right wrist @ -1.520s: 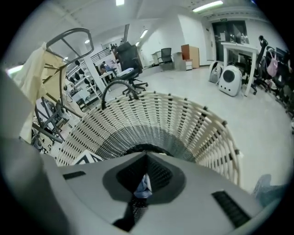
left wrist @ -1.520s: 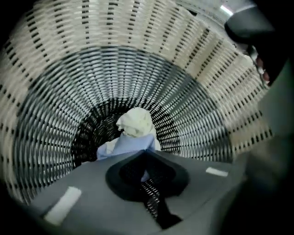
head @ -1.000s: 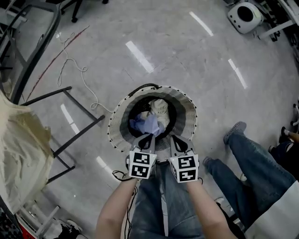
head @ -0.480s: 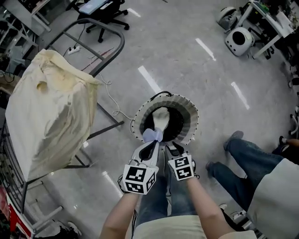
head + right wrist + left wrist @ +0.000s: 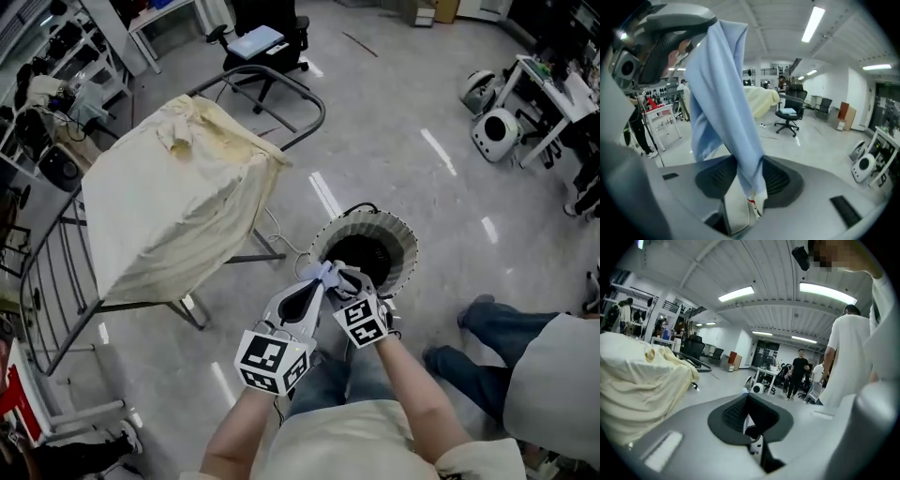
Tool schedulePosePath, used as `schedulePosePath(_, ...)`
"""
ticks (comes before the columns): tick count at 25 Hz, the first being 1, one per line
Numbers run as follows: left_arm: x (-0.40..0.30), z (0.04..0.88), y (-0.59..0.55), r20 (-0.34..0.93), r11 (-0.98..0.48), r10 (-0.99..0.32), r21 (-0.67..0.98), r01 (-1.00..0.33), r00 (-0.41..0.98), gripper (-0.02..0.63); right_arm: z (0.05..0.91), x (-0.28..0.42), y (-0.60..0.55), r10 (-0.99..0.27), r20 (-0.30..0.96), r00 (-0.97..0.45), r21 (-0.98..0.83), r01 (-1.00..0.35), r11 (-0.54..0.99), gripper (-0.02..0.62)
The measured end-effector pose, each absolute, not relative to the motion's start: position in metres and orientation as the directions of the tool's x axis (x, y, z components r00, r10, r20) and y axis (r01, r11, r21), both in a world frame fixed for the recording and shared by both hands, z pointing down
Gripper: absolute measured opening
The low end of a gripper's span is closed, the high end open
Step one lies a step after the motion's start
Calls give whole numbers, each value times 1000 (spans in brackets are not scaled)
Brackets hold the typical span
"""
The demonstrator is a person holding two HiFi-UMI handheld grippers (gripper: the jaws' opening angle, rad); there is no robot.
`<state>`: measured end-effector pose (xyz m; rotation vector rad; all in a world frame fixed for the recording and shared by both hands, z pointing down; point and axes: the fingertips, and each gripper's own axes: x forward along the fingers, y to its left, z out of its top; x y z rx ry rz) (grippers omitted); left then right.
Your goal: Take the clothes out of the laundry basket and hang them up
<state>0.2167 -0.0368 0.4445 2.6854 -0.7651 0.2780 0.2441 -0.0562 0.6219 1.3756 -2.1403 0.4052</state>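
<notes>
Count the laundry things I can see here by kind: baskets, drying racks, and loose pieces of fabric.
Laundry basket: 1
Drying rack: 1
Fabric pieces: 2, the cream sheet and the light blue garment
Total: 4

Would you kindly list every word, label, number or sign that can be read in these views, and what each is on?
No text can be read anywhere.
Small white tag with a red mark on the light blue cloth garment: too small to read.
Black-and-white square-marker cubes: patterns only, no letters or numbers.
</notes>
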Motion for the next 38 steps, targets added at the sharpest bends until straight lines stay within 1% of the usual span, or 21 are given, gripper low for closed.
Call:
schedulePosePath(1, 207, 435, -35, 270, -798, -493, 238, -554, 827, 11, 610, 236, -58, -741, 587, -326, 66, -893, 446, 163)
schedulePosePath(4, 173, 413, -34, 251, -768, -570, 178, -616, 783, 11, 574, 213, -62, -748, 549, -373, 108, -855, 506, 39)
schedulePosePath(6, 144, 404, -35, 240, -724, -632, 159, -672, 737, 11, 553, 195, -62, -734, 531, -424, 102, -828, 552, 28)
schedulePosePath(9, 97, 396, -37, 236, -638, -724, 126, -759, 648, 11, 518, 174, -66, -724, 490, -485, 92, -797, 596, 21)
schedulePosePath(11, 68, 395, -36, 246, -592, -763, 102, -799, 597, 11, 491, 158, -71, -726, 454, -517, 107, -777, 620, 21)
schedulePosePath(15, 17, 404, -29, 279, -514, -809, 91, -853, 517, 12, 433, 117, -84, -717, 372, -590, 140, -728, 672, 20)
schedulePosePath(20, -32, 423, -15, 316, -409, -848, 122, -904, 426, 20, 362, 60, -93, -682, 288, -672, 207, -652, 730, 20)
schedulePosePath(22, -47, 430, -12, 329, -384, -851, 145, -912, 410, 81, 336, 38, -96, -668, 258, -698, 231, -627, 744, 20)
schedulePosePath(23, -54, 435, -10, 338, -372, -851, 154, -915, 403, 101, 324, 28, -96, -660, 243, -710, 242, -615, 751, 20)
schedulePosePath(25, -71, 446, -8, 357, -347, -851, 169, -923, 385, 107, 298, 5, -96, -641, 213, -737, 263, -589, 765, 20)
schedulePosePath(28, -96, 466, -8, 385, -309, -850, 188, -932, 360, 138, 257, -28, -90, -590, 156, -792, 276, -539, 796, 20)
schedulePosePath(34, -165, 504, -30, 418, -204, -864, 219, -954, 281, 202, 198, -86, -69, -419, 68, -905, 268, -388, 882, 20)
schedulePosePath(36, -189, 504, -39, 398, -199, -876, 217, -956, 273, 235, 185, -107, -64, -353, 47, -935, 265, -328, 906, 20)
schedulePosePath(38, -207, 495, -48, 353, -224, -888, 226, -948, 294, 259, 175, -129, -61, -283, 29, -959, 264, -266, 927, 20)
